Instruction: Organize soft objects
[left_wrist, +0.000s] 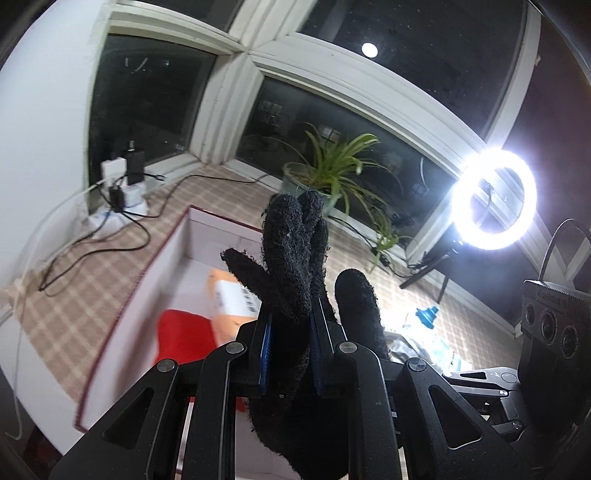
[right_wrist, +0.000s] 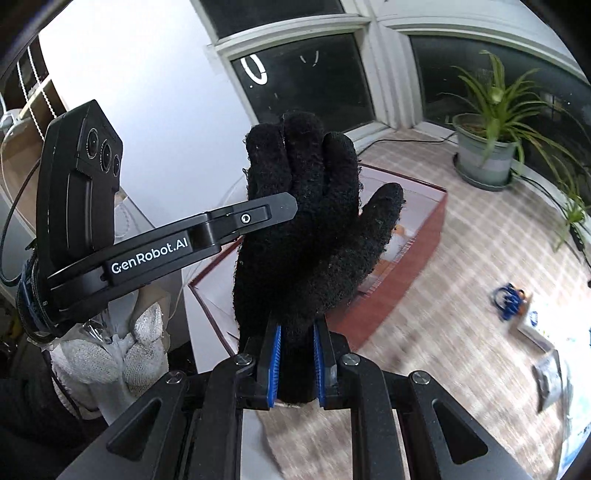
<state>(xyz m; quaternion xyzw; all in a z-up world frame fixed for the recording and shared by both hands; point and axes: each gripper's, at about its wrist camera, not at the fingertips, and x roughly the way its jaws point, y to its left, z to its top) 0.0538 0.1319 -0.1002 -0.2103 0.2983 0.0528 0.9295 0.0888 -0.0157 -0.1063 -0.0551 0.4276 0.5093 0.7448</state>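
Black fuzzy knit glove (right_wrist: 306, 229) pinched by both grippers: right gripper (right_wrist: 297, 363) at cuff, left gripper (left_wrist: 291, 354) mid-palm, above red-rimmed white box (left_wrist: 147, 266).

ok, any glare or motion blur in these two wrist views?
Left wrist view: the lit ring light blows out to white glare at right; the white-lined open box and its red and orange contents smear with blur, while the black knit glove stays sharp. Right wrist view: no glare, but the checked beige floor mat streaks; both views bend the window frames.
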